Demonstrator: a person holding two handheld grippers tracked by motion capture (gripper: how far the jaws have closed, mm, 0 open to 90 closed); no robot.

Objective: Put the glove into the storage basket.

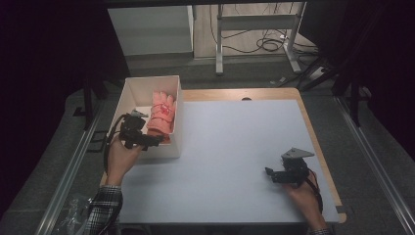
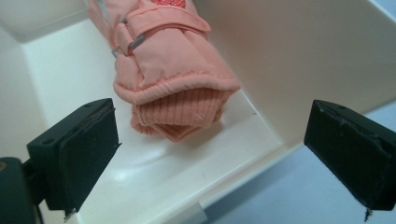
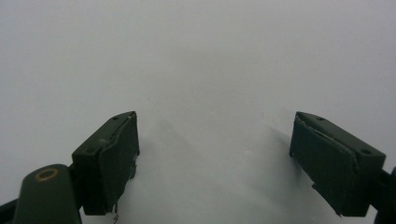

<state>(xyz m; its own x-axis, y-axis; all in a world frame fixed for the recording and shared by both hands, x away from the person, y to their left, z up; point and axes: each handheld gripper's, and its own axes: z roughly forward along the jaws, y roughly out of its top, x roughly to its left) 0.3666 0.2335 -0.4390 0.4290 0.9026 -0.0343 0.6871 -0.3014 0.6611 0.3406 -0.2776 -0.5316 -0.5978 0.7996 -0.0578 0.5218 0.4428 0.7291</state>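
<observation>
- Right now the left claw [image 1: 147,138] hangs over the near end of the white box [image 1: 128,93] at the left edge of the bench [image 1: 230,147]; its jaws stand wide apart and hold nothing
- Inside the box lies the pink glove [image 1: 161,115]; it rests along the box's right wall, with its knit cuff [image 2: 180,114] pointing at the claw
- I think the job in hand is to grab the glove and lift it out of the box
- To do that well, the left claw should go down and forward until the cuff sits between both jaws; right now one jaw looks to be outside the box's near wall, so the claw should move further in first, or it may pinch the wall too
- It should bite the thick cuff, not the thin strap [image 2: 140,39], then lift straight up so the glove clears the wall
- The right claw [image 1: 275,174] waits low over the bare bench near the right side, well apart from the box; its jaws are wide apart too and hold nothing
- From the high view you can see the whole box and both hands; the left gripper view shows the cuff's ribs and the strap buckle up close
</observation>
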